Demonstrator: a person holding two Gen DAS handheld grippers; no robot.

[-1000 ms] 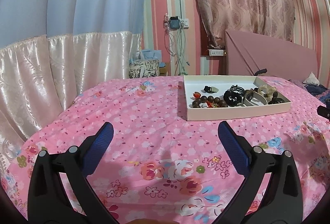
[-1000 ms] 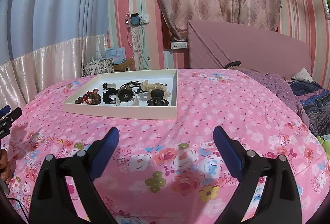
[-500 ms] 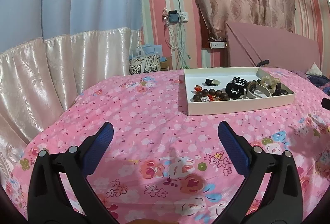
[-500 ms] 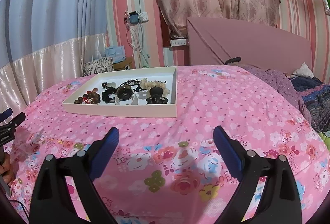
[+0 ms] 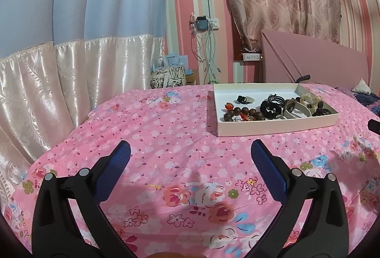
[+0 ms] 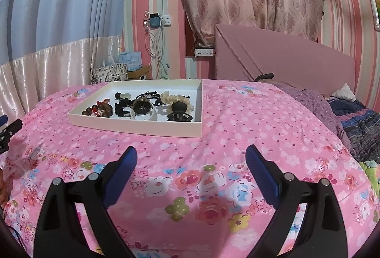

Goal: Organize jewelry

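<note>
While your left tool (image 5: 190,163) and right tool (image 6: 191,167) gape empty over the pink floral bedspread (image 6: 249,120), tangled beads fill the shallow white rectangular cardboard tray (image 6: 142,126).

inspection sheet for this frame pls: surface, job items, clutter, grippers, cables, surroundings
Surface: pink floral bedspread, lightly wrinkled.
Job's things: white tray holding brown bead bracelet, black scrunchie, black claw clip, cream beads, all loose in one compartment.
Clutter: nothing seen on the bedspread outside the tray.
Grippers: left gripper open, empty; right gripper open, empty.
Cables: bundle hanging from wall socket.
Surroundings: curtains, pink headboard, gift bags.
</note>
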